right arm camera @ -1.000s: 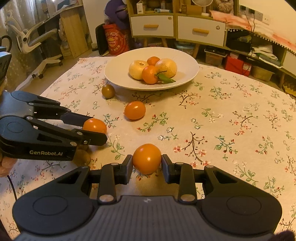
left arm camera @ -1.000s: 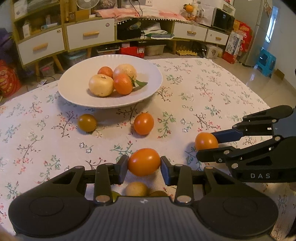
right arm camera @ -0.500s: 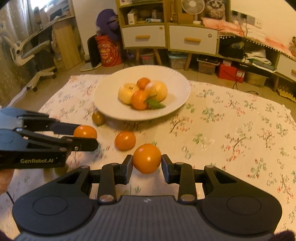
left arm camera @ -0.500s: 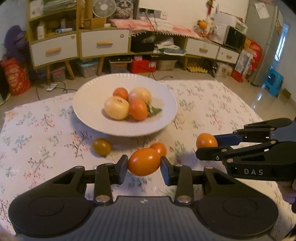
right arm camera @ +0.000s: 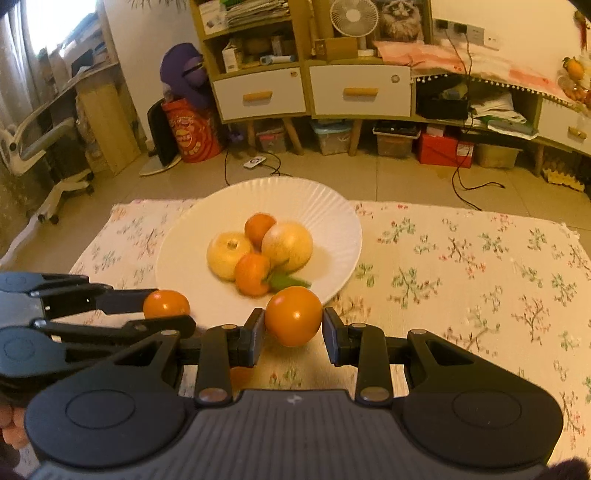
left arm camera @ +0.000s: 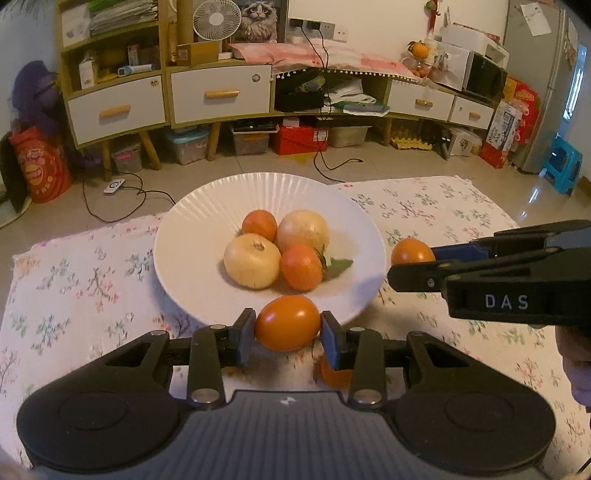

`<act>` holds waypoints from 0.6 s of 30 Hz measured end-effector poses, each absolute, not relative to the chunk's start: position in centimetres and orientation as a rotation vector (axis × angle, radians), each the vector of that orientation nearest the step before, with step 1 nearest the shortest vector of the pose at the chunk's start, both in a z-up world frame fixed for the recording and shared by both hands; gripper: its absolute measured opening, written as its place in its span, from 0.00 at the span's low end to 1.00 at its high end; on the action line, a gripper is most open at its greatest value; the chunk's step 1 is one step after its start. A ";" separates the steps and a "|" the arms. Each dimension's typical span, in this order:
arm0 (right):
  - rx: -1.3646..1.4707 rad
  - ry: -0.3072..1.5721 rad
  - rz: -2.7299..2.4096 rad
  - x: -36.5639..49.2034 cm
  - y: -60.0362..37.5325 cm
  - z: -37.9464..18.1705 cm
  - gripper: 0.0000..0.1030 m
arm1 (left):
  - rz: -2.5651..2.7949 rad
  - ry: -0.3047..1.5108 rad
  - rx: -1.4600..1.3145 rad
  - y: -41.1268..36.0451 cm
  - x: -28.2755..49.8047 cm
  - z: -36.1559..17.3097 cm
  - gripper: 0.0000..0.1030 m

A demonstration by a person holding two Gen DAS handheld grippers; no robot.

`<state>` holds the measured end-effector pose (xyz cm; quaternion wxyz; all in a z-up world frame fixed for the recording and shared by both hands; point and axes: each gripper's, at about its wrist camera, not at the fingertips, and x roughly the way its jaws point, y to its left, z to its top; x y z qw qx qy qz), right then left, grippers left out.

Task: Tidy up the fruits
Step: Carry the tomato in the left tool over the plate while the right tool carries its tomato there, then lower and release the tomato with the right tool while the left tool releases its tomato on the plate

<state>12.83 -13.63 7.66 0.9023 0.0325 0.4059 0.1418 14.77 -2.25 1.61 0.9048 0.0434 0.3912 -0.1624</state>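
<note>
Left gripper (left arm camera: pixel 287 330): jaws set narrow, both blue pads pressed on the sides of an oval orange fruit (left arm camera: pixel 287 322), which is carried clear of the cloth in front of the near rim of the white ribbed plate (left arm camera: pixel 192 236). Right gripper (right arm camera: pixel 293 334): jaws likewise narrow, clamped on a round orange fruit (right arm camera: pixel 293 315), held at the near right edge of the same plate.

In the left wrist view the right gripper enters from the right, side-on, with its fruit at the finger ends just off the plate's right rim. In the right wrist view the left gripper enters from the left, its fruit at the tips beside the plate's near left rim. The two grippers lie side by side, near each other but apart.

Plate contents: two pale yellow round fruits (left arm camera: pixel 252 260) and two smaller mandarins (left arm camera: pixel 301 266), grouped at the centre and touching one another; the nearer mandarin carries a green leaf (left arm camera: pixel 338 266).

Beneath the left gripper's right finger, an orange shape (left arm camera: pixel 334 371) rests on the floral tablecloth (left arm camera: pixel 443 210); it is probably another loose fruit, though the finger hides most of it.

Background: a low cabinet with white drawers (left arm camera: pixel 221 94), a small desk fan (left arm camera: pixel 211 18) on top.
</note>
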 end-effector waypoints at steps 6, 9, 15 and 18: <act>0.039 0.842 0.289 14.9 -12.9 6.8 0.29 | -0.341 0.825 0.114 -2.8 16.8 0.7 0.21; 0.019 0.843 0.294 15.4 -12.5 6.3 0.29 | -0.336 0.832 0.126 -2.9 17.3 0.2 0.21; 0.007 0.846 0.300 16.6 -12.2 5.6 0.29 | -0.341 0.841 0.122 -3.0 17.8 -0.4 0.21; 0.011 0.844 0.299 16.9 -12.2 5.3 0.29 | -0.338 0.833 0.123 -3.0 17.9 -0.5 0.21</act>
